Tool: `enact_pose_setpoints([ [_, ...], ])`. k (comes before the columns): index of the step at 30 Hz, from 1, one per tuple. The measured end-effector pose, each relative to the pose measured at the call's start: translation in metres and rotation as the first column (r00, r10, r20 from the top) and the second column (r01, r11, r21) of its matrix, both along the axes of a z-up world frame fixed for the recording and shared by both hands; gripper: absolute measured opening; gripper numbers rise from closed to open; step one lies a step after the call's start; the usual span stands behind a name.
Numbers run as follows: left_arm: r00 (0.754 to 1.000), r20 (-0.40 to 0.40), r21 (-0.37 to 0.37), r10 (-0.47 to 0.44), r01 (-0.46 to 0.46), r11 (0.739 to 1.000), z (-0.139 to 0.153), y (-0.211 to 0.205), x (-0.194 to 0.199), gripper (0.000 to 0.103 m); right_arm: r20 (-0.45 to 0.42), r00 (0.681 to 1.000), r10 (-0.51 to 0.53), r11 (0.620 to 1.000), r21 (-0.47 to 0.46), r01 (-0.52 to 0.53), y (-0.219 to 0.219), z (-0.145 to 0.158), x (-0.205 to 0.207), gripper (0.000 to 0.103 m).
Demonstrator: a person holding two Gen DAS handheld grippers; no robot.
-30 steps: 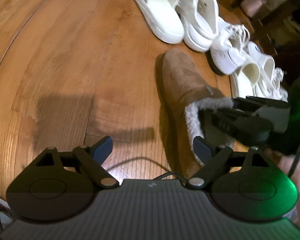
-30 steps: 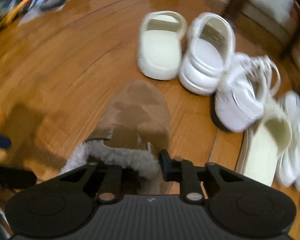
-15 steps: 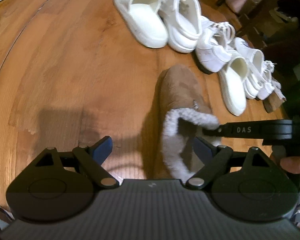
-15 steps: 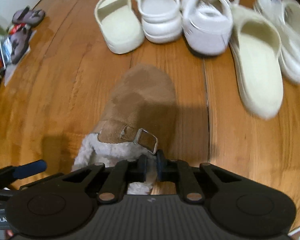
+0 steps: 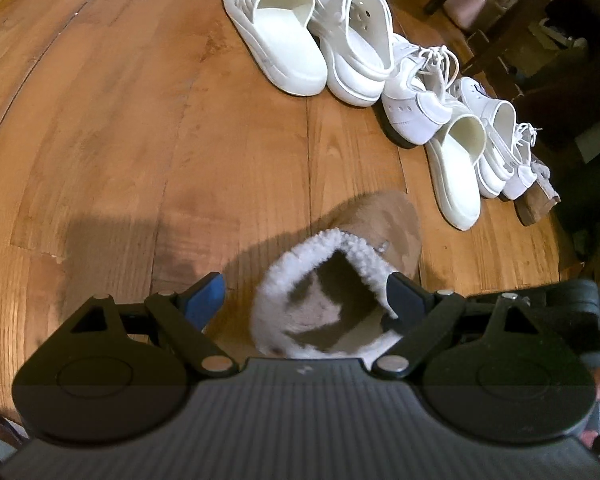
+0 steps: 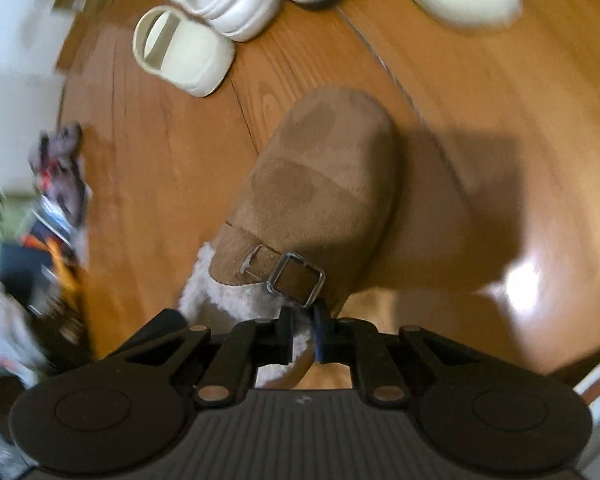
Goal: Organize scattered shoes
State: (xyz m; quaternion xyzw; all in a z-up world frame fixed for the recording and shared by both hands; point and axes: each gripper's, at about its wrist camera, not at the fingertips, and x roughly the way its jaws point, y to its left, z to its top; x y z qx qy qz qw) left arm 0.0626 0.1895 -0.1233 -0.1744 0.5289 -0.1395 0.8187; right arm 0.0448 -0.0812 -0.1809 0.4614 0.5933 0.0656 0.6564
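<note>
On the wooden floor [image 5: 148, 128] near a row of white shoes [image 5: 352, 44], a brown suede clog [image 6: 320, 184] with fleece lining sat tilted. My right tool [image 6: 303, 334] was clamped tight on the fleecy collar beside the buckle [image 6: 296, 284]. My left tool [image 5: 306, 298] hung with its blue-padded fingers [image 5: 206, 300] spread wide either side of the clog's opening, gripping nothing.

The left tongs [image 5: 304, 300] point down at a slant, their blue-tipped fingers [image 5: 204, 300] wide apart and touching nothing. The right tongs [image 6: 303, 330] also tilt downward, fingers pressed close together, pinching a slipper's [image 6: 320, 184] fleece rim.
</note>
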Motion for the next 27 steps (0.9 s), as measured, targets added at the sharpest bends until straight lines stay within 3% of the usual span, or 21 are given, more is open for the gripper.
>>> enact_pose_setpoints([
  [4,0.999,0.027,-0.003,0.024,-0.024,1.0,0.005,0.006,-0.001,0.09,-0.082,0.986,-0.142,0.965,0.21,0.157,-0.002,-0.018,-0.016,0.0],
  [5,0.999,0.03,-0.007,0.026,-0.026,1.0,0.005,0.007,-0.001,0.09,-0.069,0.989,-0.128,0.964,0.224,0.141,0.003,-0.017,-0.014,0.0],
  [7,0.999,0.03,-0.017,0.032,-0.031,0.999,0.005,0.008,-0.001,0.09,-0.009,0.995,-0.096,0.981,0.171,0.096,0.011,-0.004,-0.012,0.0],
  [9,0.999,0.024,-0.019,0.042,-0.041,0.999,0.004,0.011,0.0,0.09,0.118,0.992,0.039,0.998,0.042,-0.044,0.021,0.024,-0.007,0.0],
  [10,0.999,0.021,-0.018,0.049,-0.048,0.999,0.004,0.012,0.0,0.09,0.178,0.977,0.115,0.993,-0.038,-0.11,0.026,0.039,-0.005,0.006],
  [11,0.998,0.02,-0.017,0.057,-0.056,0.998,0.004,0.014,0.001,0.09,0.25,0.943,0.217,0.969,-0.175,-0.177,0.031,0.06,-0.004,0.018],
  [12,0.998,0.019,-0.017,0.065,-0.065,0.998,0.005,0.015,0.001,0.09,0.303,0.898,0.32,0.925,-0.307,-0.226,0.035,0.079,-0.003,0.027],
  [13,0.997,0.019,-0.016,0.074,-0.074,0.997,0.005,0.017,0.001,0.09,0.331,0.85,0.41,0.874,-0.408,-0.263,0.04,0.09,-0.002,0.058],
  [14,0.997,0.018,-0.004,0.079,-0.079,0.997,0.005,0.019,0.001,0.09,0.356,0.731,0.582,0.747,-0.589,-0.307,0.05,0.107,0.001,0.078],
  [17,0.997,0.018,0.076,0.08,-0.081,0.994,0.004,0.024,0.003,0.09,0.359,0.428,0.829,0.494,-0.83,-0.261,0.066,0.12,0.004,0.077],
  [18,0.997,0.018,0.103,0.072,-0.073,0.992,0.004,0.025,0.004,0.09,0.325,0.327,0.887,0.426,-0.851,-0.308,0.069,0.116,0.008,0.076],
  [19,0.999,0.014,0.122,0.048,-0.049,0.991,0.002,0.026,0.005,0.091,0.283,0.275,0.919,0.374,-0.844,-0.383,0.072,0.11,0.016,0.075],
  [20,1.0,-0.001,0.111,0.018,-0.017,0.994,0.0,0.028,0.006,0.091,0.235,0.243,0.941,0.323,-0.835,-0.445,0.076,0.102,0.022,0.075],
  [21,1.0,-0.025,0.082,-0.016,0.018,0.996,-0.003,0.029,0.006,0.091,0.213,0.227,0.95,0.298,-0.834,-0.465,0.077,0.099,0.022,0.075],
  [24,0.996,-0.046,0.003,-0.071,0.071,0.997,-0.007,0.033,0.004,0.091,0.073,0.087,0.994,0.109,-0.834,-0.54,0.089,0.073,0.028,0.075],
  [26,0.995,-0.026,-0.015,-0.096,0.095,0.995,-0.003,0.031,0.003,0.091,0.009,0.024,1.0,0.021,-0.83,-0.558,0.094,0.061,0.029,0.075],
  [27,0.994,-0.014,-0.023,-0.11,0.11,0.994,0.0,0.029,0.002,0.091,-0.008,0.005,1.0,-0.004,-0.827,-0.562,0.097,0.057,0.03,0.076],
])
